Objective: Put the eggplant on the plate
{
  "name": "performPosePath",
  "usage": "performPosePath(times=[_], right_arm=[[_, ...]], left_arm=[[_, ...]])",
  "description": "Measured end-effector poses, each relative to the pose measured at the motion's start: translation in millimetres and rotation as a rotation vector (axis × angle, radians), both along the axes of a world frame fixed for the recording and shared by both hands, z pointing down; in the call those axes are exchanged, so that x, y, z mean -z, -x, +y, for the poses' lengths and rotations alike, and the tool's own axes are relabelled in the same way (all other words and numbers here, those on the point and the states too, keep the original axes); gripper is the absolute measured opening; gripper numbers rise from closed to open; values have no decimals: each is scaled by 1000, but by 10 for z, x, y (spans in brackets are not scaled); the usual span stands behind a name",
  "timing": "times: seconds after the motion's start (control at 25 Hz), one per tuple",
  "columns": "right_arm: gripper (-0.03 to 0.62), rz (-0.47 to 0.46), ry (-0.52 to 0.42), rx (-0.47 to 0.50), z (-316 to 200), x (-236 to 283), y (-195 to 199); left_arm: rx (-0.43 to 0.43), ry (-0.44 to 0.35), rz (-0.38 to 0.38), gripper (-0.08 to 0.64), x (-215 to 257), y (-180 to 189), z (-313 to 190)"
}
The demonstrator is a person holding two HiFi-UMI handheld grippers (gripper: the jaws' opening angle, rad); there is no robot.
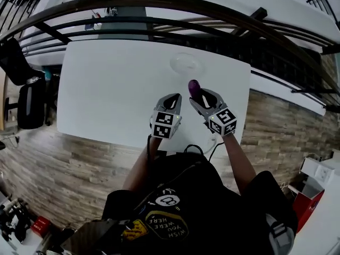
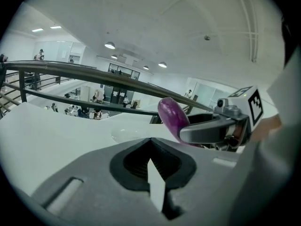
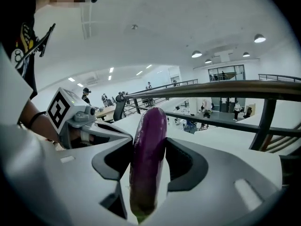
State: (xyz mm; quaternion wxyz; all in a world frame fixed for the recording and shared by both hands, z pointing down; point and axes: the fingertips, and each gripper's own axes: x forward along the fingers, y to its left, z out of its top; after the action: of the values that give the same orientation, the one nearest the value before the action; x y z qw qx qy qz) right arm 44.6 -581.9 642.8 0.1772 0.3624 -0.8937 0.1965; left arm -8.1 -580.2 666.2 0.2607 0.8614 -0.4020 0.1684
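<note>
Right gripper (image 3: 149,157) is clamped on the eggplant (image 3: 149,145). Both jaws press against its sides around the lower half, and the purple body runs up between them with the rounded tip poking out past the jaw tips. The greenish stem end sits back toward the gripper body. From the left gripper view the eggplant is tilted, tip up, and that tip is clear of the surface (image 1: 106,89).

Left gripper (image 2: 151,147) is just beside the right one, on its left, roughly parallel and a bit further back toward the person. Its jaws are pressed together with nothing in them, just a thin sliver of white showing through the seam. The marker cube (image 1: 163,124) on it faces up at the head camera, same with the one on the right gripper.

The plate (image 1: 175,62) is a clear, see-through one, pretty faint against the white surface. It's out ahead of the right gripper, past the eggplant's tip and slightly to the left. There's a gap between tip and plate, so the eggplant isn't on or over it. The plate itself has nothing on it.

Beyond the far edge of the surface, ahead of both grippers, runs a dark curved railing (image 1: 159,7). Behind the grippers you get the person's forearms and dark shirt (image 1: 175,195), standing on a wood-look floor (image 1: 64,163).
</note>
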Motion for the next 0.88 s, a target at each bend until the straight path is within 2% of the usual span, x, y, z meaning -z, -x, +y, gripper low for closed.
performPosePath(times=[0.16, 0.28, 0.4, 0.68, 0.88], right_arm=[[219, 99, 23, 74, -366, -415, -2], [219, 206, 70, 141, -611, -787, -3], [219, 310, 93, 196, -875, -1089, -95], [219, 639, 41, 414, -1412, -1579, -13], [219, 715, 63, 477, -1546, -1774, 112]], left_arm=[[25, 25, -7, 5, -249, -3, -227], [81, 87, 11, 5, -414, 47, -399], [92, 123, 2, 5, -486, -10, -447], [121, 171, 10, 5, -529, 105, -245], [141, 155, 17, 5, -480, 241, -147]])
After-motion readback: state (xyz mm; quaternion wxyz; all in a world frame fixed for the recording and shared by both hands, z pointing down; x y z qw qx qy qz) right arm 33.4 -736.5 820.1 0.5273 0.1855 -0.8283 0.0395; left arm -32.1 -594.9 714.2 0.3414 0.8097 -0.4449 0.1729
